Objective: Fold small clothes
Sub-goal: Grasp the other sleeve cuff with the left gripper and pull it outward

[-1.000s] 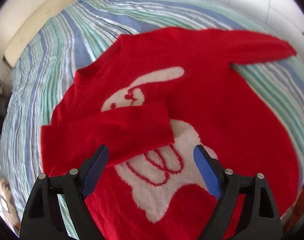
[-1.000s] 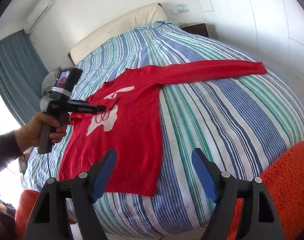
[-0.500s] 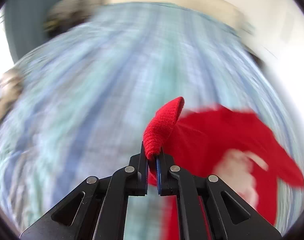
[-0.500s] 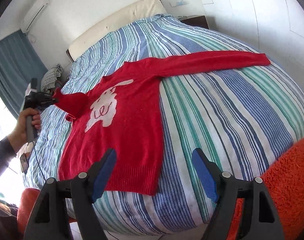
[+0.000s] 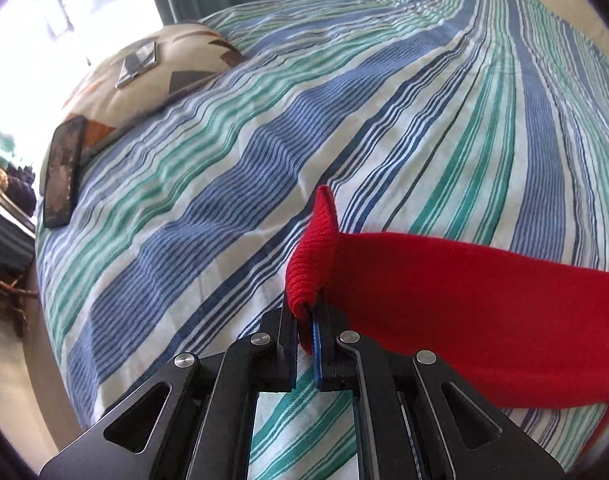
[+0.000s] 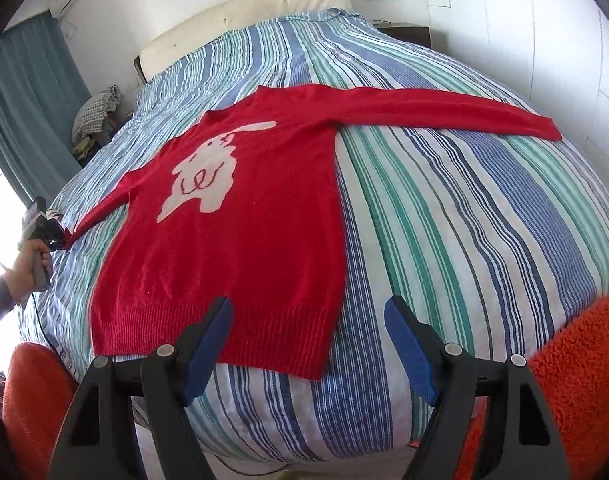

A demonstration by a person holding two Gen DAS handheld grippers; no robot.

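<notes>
Striped bed open beyond left tongs; pillow (phone atop) far-left.

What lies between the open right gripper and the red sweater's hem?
In the right wrist view, only striped bedsheet lies between the right gripper and the sweater hem; the left fingertip overlaps the hem.

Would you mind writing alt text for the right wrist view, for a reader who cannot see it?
A red sweater with a white rabbit design lies flat on a striped bed, both sleeves stretched out. The left gripper pinches the left sleeve's cuff at the bed's edge, while the right gripper hangs open over the hem.
</notes>
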